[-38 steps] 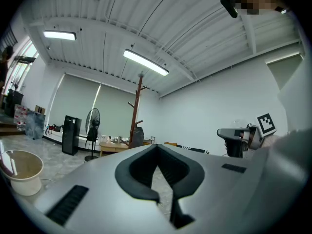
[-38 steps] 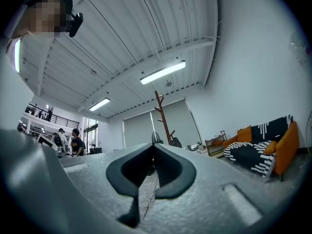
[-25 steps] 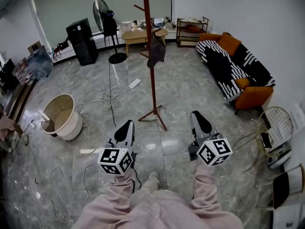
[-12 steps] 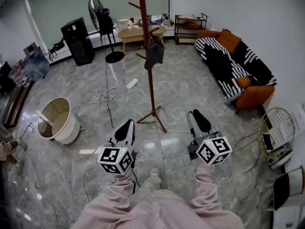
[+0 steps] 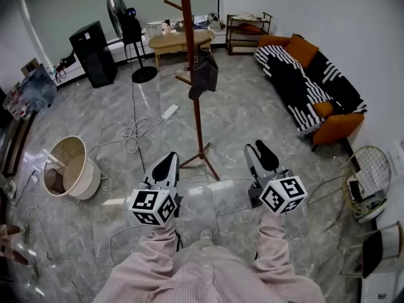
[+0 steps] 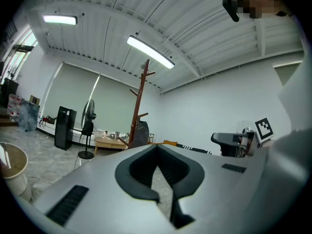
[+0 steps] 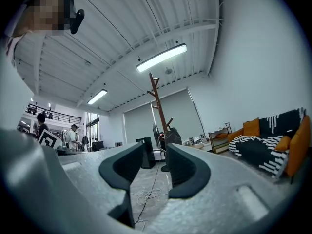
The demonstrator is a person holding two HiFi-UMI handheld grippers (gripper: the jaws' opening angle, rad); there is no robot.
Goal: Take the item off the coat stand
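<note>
A tall brown wooden coat stand (image 5: 196, 81) rises from the marble floor ahead of me. A dark item (image 5: 205, 76) hangs from one of its lower pegs. Both grippers are held low, short of the stand's feet. The left gripper (image 5: 169, 158) is shut, its tips touching with nothing between them. The right gripper (image 5: 259, 148) has its jaws opening, and the gap holds nothing. The left gripper view shows the stand (image 6: 139, 101) and the item (image 6: 140, 133) beyond the closed tips (image 6: 156, 147). In the right gripper view the item (image 7: 173, 136) hangs far beyond the parted jaws (image 7: 156, 152).
A beige tub (image 5: 69, 166) sits on the floor at left. Cables (image 5: 129, 131) and a power strip (image 5: 169, 111) lie near the stand. A striped sofa (image 5: 312, 84) lines the right wall. A fan (image 5: 120, 17), a black cabinet (image 5: 91, 52) and a wooden table (image 5: 180, 41) stand behind.
The view has drawn closer to the coat stand, which now sits lower and larger in frame. The right gripper's jaws have spread apart. The left gripper stays shut.
</note>
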